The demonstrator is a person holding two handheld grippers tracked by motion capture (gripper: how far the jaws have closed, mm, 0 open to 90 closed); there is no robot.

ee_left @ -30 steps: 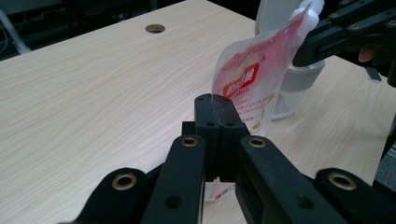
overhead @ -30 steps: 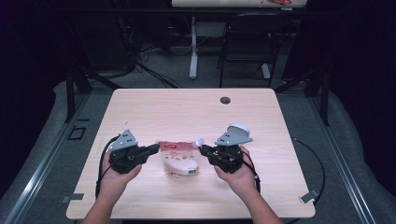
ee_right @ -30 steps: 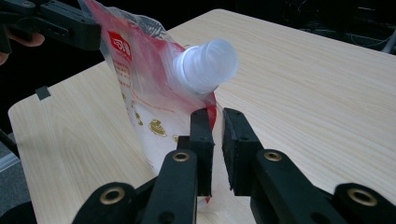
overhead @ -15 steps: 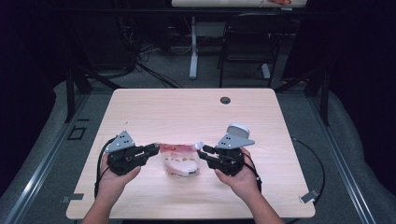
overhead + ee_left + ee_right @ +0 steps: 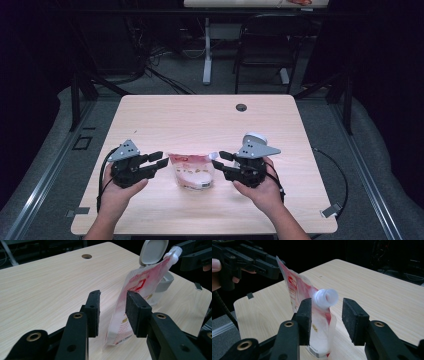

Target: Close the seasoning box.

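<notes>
A: Why does the pouch (image 5: 191, 170) stand alone mid-table?

B: Both grippers have just been opening. The left gripper (image 5: 113, 312) has its jaws parted around the pouch's edge, pads clear of it. The right gripper (image 5: 325, 320) brackets the white spout (image 5: 327, 298) without pinching, so it looks like a release.

A: And behind it?

B: 1 grey flip-lid container (image 5: 155, 257), lid up. The wooden table (image 5: 200, 120) is pale, with 1 cable hole (image 5: 241, 107). The room beyond is dark, with a chair (image 5: 262, 45) and loose cables.
</notes>
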